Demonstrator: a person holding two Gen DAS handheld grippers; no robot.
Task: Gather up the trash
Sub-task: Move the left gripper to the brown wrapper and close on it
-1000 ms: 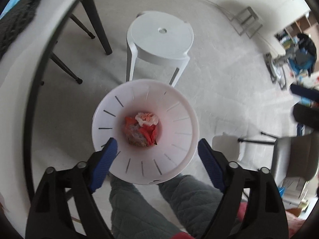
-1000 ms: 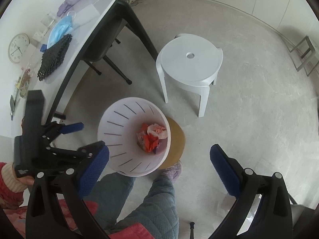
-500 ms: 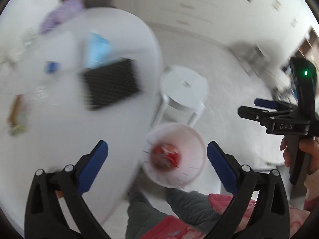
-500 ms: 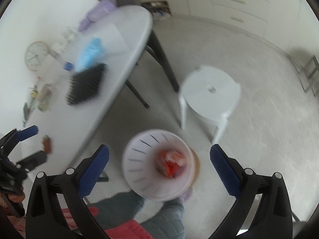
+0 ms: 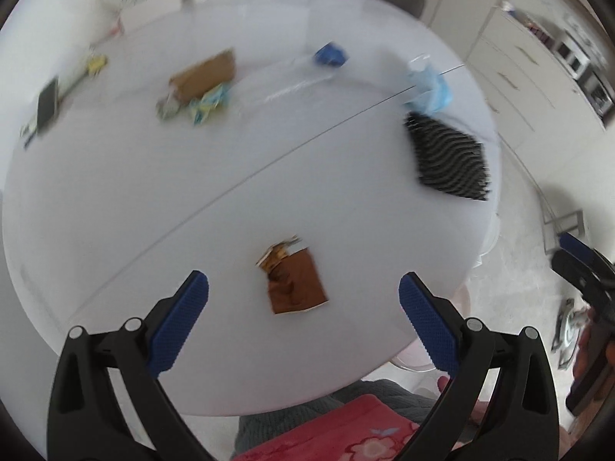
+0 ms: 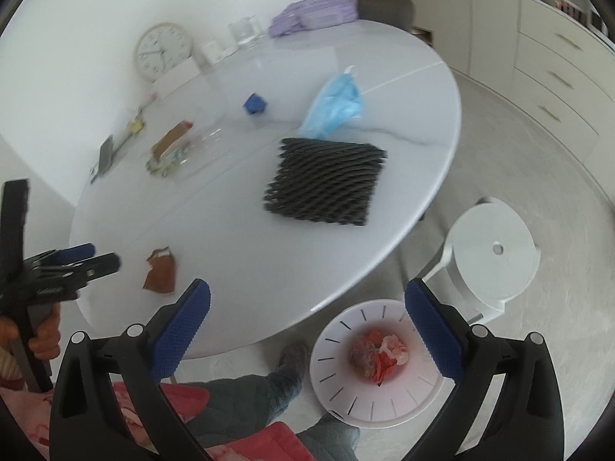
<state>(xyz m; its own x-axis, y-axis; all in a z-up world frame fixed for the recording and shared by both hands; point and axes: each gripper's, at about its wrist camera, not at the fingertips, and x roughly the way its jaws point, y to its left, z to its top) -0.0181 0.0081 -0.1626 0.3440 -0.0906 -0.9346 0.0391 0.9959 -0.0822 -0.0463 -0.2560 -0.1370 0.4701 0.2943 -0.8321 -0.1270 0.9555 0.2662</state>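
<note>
Left wrist view: the left gripper (image 5: 303, 294) is held with its jaws spread wide and nothing between them, having just been opening, and the brown wrapper (image 5: 294, 282) is seen lying flat on the white table (image 5: 215, 176), just ahead of the fingertips and roughly centred between them. The wrapper is judged to be light, thin and crinkly, torn at its far end; it would probably slide on the smooth tabletop, so it is best pinched across its crumpled upper edge, where the foil stands a little proud of the surface. The right gripper (image 6: 307, 299) is likewise held apart and empty, with the white bin (image 6: 338, 384) below and just right of its centre line, on the floor beside the table edge. One brown wrapper is counted near the grippers. Further ahead, one black foam net (image 6: 326, 184), one blue face mask (image 6: 336, 101), one small blue wad (image 6: 254, 103) and one loose cluster of wrappers (image 6: 169, 151) are counted; how many pieces that cluster holds cannot be told through the blur. One bin is seen, already holding some red and pale scraps.
</note>
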